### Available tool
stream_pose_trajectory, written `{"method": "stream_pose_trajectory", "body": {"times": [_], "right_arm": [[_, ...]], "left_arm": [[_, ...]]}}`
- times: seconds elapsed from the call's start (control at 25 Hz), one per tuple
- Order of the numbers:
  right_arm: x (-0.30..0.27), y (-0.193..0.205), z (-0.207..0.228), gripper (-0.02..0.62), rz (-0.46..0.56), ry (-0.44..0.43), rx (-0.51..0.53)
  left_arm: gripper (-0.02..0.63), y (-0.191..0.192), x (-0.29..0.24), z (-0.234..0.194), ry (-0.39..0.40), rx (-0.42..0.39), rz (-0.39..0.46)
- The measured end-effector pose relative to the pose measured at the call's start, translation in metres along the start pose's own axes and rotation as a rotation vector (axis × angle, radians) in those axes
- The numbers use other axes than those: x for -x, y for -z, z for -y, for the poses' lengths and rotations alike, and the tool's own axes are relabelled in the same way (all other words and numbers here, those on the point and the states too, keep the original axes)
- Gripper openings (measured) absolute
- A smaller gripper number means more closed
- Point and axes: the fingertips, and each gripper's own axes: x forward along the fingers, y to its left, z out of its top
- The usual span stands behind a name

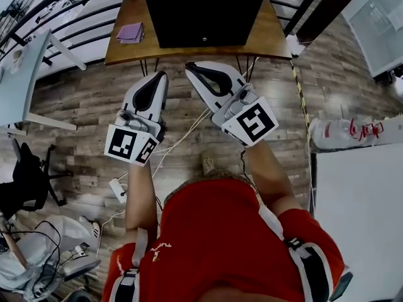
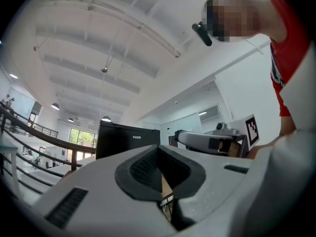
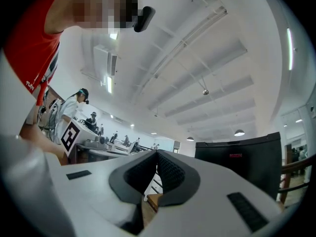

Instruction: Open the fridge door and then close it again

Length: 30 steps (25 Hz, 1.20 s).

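A small black fridge (image 1: 201, 11) stands on a wooden table (image 1: 123, 46) at the top of the head view, its door shut. It also shows as a black box (image 2: 123, 139) in the left gripper view and at the right (image 3: 242, 159) in the right gripper view. My left gripper (image 1: 162, 75) is shut and empty, just short of the table's front edge, left of the fridge. The right gripper (image 1: 190, 68) is shut and empty too, close beside it, tip below the fridge front. Both point slightly upward.
A purple cloth (image 1: 130, 33) lies on the table's left part. Black railings (image 1: 75, 17) run behind the table. A white table (image 1: 19, 80) and a black chair (image 1: 28, 178) are at the left, a white counter (image 1: 359, 200) at the right. Cables and a power strip (image 1: 118, 189) lie on the wooden floor.
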Motion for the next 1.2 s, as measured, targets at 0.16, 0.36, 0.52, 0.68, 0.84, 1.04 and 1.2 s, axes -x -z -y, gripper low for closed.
{"method": "stream_pose_trajectory", "body": {"times": [0.16,0.36,0.52,0.68,0.84,1.04,1.2], "right_arm": [[-0.012,0.011,0.032,0.025,0.017,-0.020,-0.018],[-0.026,0.029,0.062,0.026,0.022,-0.053,-0.046],[-0.040,0.039,0.078,0.026,0.019,-0.062,-0.060],[-0.064,0.050,0.085,0.025,0.005,-0.065,-0.066],[-0.085,0.063,0.093,0.026,-0.010,-0.041,-0.066],[-0.115,0.072,0.101,0.026,-0.018,-0.008,-0.051],[-0.136,0.082,0.110,0.026,-0.031,0.036,-0.039]], "left_arm": [[0.009,0.009,-0.028,-0.022,-0.040,-0.014,-0.018],[0.009,0.018,-0.058,-0.048,-0.085,-0.022,-0.027],[0.009,0.021,-0.071,-0.070,-0.108,-0.022,-0.029],[0.009,0.019,-0.081,-0.104,-0.112,-0.026,-0.026],[0.009,0.021,-0.091,-0.136,-0.099,-0.023,-0.027],[0.010,0.027,-0.107,-0.179,-0.064,-0.008,-0.024],[0.012,0.034,-0.123,-0.209,-0.015,0.000,-0.030]]}}
